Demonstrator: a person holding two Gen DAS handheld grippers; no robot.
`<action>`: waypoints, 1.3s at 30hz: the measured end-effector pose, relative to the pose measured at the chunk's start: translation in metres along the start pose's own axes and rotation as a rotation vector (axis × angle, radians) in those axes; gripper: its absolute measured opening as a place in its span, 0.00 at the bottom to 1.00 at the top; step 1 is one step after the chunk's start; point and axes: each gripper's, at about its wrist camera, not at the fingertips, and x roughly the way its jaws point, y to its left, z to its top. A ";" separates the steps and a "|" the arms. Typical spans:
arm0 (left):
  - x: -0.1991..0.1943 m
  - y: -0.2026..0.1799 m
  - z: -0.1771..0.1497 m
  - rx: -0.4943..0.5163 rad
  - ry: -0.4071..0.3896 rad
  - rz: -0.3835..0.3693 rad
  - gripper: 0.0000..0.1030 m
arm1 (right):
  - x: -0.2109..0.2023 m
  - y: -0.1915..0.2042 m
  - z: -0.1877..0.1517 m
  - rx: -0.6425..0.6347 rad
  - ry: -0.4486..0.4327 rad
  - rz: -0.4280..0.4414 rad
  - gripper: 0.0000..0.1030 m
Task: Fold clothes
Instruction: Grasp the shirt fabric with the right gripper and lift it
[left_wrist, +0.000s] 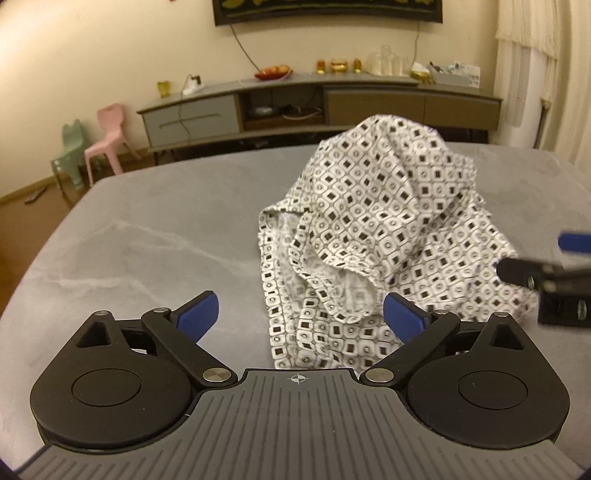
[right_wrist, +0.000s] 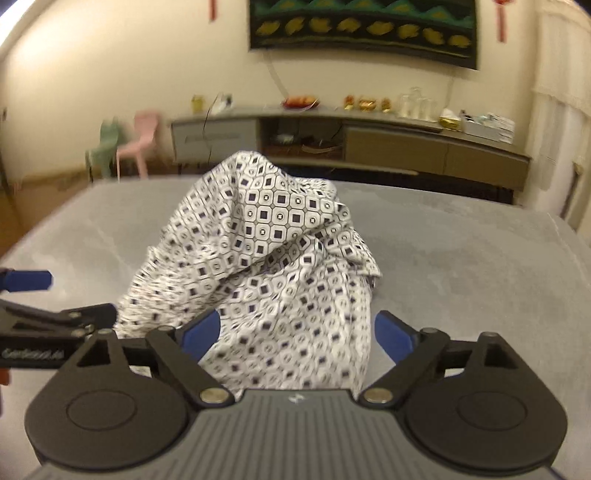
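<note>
Your left gripper (left_wrist: 300, 315) hangs low at the near edge of the grey table (left_wrist: 147, 236) with its blue pads (left_wrist: 197, 314) spread wide and nothing between them. The bare left half of the table lies ahead of it; the near hem of the patterned garment (left_wrist: 369, 229) sits just in front of its right pad.

The garment is a crumpled heap, peaked in the middle, standing right of centre on the table and well short of the far edge. A loose hem strip runs down its left flank toward the near edge, and pale inner cloth shows in the opening beside it.

Your right gripper (right_wrist: 297, 334) is also spread apart, and the heap's near skirt spills into the gap between its pads (right_wrist: 391, 338). That view is smeared, so whether cloth already touches a pad is hard to say; it does not look clamped.

Nothing is folded yet, so the step in hand looks like finding two grips to spread the piece flat. Aim each gripper at a single hem edge, not a bunched fold. Take the left hem strip with the left gripper, keep the two grippers well apart, and lift only once both have closed on one layer, otherwise the heap will likely rise as a lump.
</note>
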 end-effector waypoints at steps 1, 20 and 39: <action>0.006 0.003 0.000 -0.005 0.005 -0.008 0.86 | 0.011 0.000 0.006 -0.038 0.018 -0.018 0.93; 0.051 0.034 0.015 -0.215 0.098 -0.101 0.88 | -0.010 -0.030 0.011 0.005 -0.008 0.252 0.02; 0.050 -0.036 -0.008 0.056 0.054 -0.123 0.35 | 0.016 -0.010 -0.036 -0.072 0.176 0.128 0.21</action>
